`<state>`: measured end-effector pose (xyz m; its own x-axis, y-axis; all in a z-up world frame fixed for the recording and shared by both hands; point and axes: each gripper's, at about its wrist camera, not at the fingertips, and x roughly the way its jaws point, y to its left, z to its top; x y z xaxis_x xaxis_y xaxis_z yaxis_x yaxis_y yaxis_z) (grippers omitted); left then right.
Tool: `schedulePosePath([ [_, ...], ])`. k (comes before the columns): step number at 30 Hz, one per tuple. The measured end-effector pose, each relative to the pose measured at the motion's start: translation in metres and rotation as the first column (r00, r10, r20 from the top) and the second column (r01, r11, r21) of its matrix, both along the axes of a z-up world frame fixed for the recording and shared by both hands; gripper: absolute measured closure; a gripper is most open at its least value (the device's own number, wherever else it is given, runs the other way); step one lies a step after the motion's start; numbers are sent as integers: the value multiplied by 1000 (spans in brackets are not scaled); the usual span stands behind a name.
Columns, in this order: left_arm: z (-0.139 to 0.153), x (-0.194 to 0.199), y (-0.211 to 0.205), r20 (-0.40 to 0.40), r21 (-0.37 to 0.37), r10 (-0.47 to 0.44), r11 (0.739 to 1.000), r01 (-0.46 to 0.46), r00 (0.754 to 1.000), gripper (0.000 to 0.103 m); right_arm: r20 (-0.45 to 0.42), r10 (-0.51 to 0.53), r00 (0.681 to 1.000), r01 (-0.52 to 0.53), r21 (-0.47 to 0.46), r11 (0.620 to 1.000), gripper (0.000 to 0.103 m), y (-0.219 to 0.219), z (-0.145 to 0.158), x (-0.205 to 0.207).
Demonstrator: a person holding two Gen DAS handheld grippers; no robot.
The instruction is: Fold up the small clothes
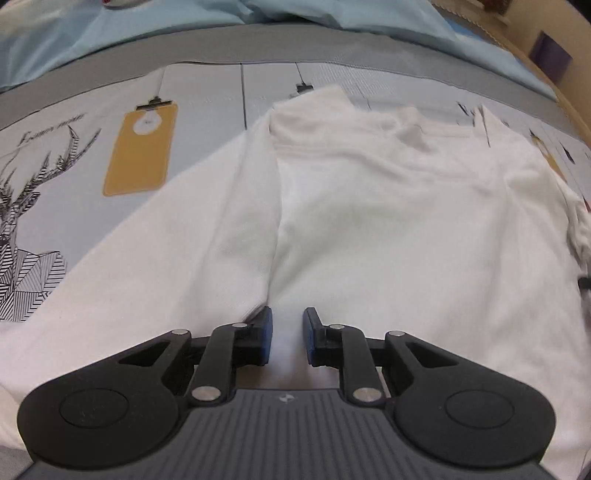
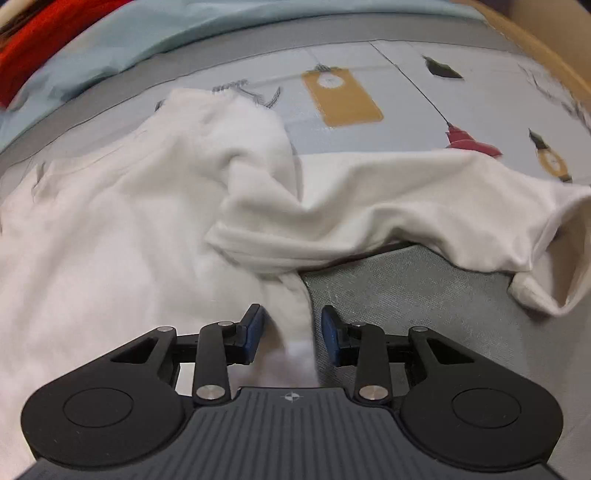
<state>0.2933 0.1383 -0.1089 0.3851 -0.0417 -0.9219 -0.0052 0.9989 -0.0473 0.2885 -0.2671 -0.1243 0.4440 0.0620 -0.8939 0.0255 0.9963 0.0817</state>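
Observation:
A white T-shirt point(image 1: 369, 206) lies spread on a printed grey-blue sheet point(image 1: 207, 96), with one sleeve point(image 1: 166, 258) reaching out to the lower left. My left gripper point(image 1: 288, 338) hovers over the shirt's near part. Its blue pads point(image 1: 266, 332) stand a little apart, and the cloth lies under them, not pinched. In the right wrist view the same shirt point(image 2: 110, 221) fills the left side, and its other sleeve point(image 2: 369, 206) lies rumpled and folded across to the right. My right gripper point(image 2: 291, 334) is open, and the shirt's side edge point(image 2: 295, 314) runs between its fingers without being pressed.
The sheet carries a deer drawing point(image 1: 22, 221) and yellow tag prints point(image 2: 343, 98). Light blue bedding point(image 1: 110, 33) lies beyond it, and a red cloth point(image 2: 44, 33) sits at the far left. A grey textured surface point(image 2: 406, 295) shows beside the shirt. A wooden edge point(image 2: 535, 40) curves along the right.

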Motion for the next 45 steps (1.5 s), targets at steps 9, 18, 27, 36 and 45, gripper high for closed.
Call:
schedulePosePath([
  [9, 70, -10, -42, 111, 22, 31, 999, -34, 993, 82, 103, -333, 937, 302, 236, 924, 79, -82, 35, -24],
  [18, 162, -82, -81, 314, -11, 25, 1000, -23, 949, 68, 181, -638, 748, 522, 434, 734, 56, -189, 52, -48],
  [27, 114, -77, -96, 353, 143, 43, 985, -99, 935, 69, 137, -740, 659, 577, 540, 613, 80, -245, 31, -25],
  [36, 106, -59, -85, 349, 134, 72, 983, -126, 934, 69, 560, -617, 553, 431, 441, 787, 100, -247, 107, -39],
  [45, 104, -59, -87, 335, 125, 49, 988, -96, 941, 69, 132, -778, 614, 679, 413, 607, 93, -309, -4, -40],
])
